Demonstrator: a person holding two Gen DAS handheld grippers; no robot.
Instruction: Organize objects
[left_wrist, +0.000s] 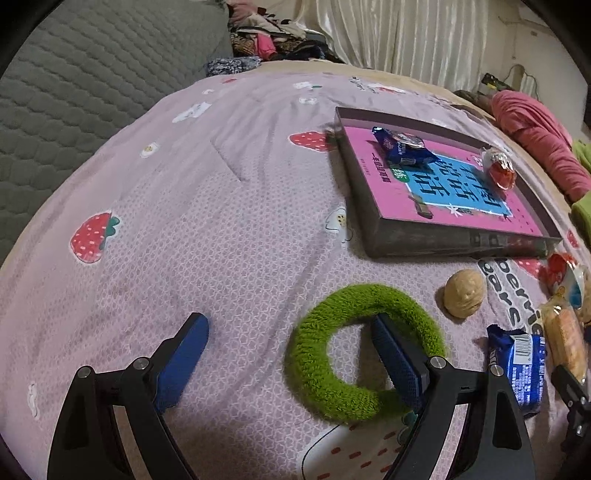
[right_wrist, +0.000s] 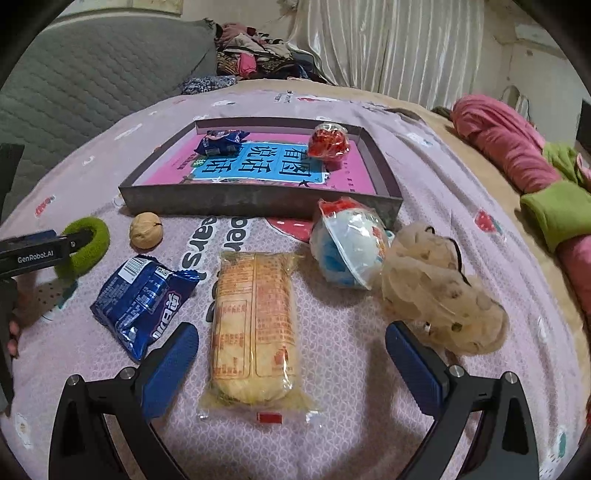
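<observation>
Left gripper (left_wrist: 291, 354): jaws are seen spread wide, nothing clamped; one pad is set inside the hole of the green ring (left_wrist: 364, 352), the other well outside it on the bedspread (left_wrist: 229, 206)
Right gripper (right_wrist: 291, 365): jaws are held apart and empty; the yellow wafer pack (right_wrist: 255, 328) lies between the pads, untouched
Where the goods lie: a blue snack pouch (right_wrist: 218, 143) and a red-wrapped sweet (right_wrist: 328, 143) are already in the grey tray (right_wrist: 258, 201); walnut (right_wrist: 146, 230), blue biscuit pack (right_wrist: 142, 299), plastic egg toy (right_wrist: 349, 251) and beige scrunchie (right_wrist: 441, 291) remain outside, near its front wall
Risk, ring: only one side of the loop would likely be pinched; the plush is soft and could be dragged or slip free, since the cloth beneath is loose and may be caught by the outer pad
Risk, wafer: the film is slick and crinkly; a hard squeeze might crack the brittle contents
Risk, walnut: round and hard; it could be rolled away if nudged
Risk, crowding: the two grippers are near each other, so a collision is judged possible
Textures: ring fuzzy, torus-shaped; tray rigid, shallow, rectangular; bedspread quilted, strawberry-printed
</observation>
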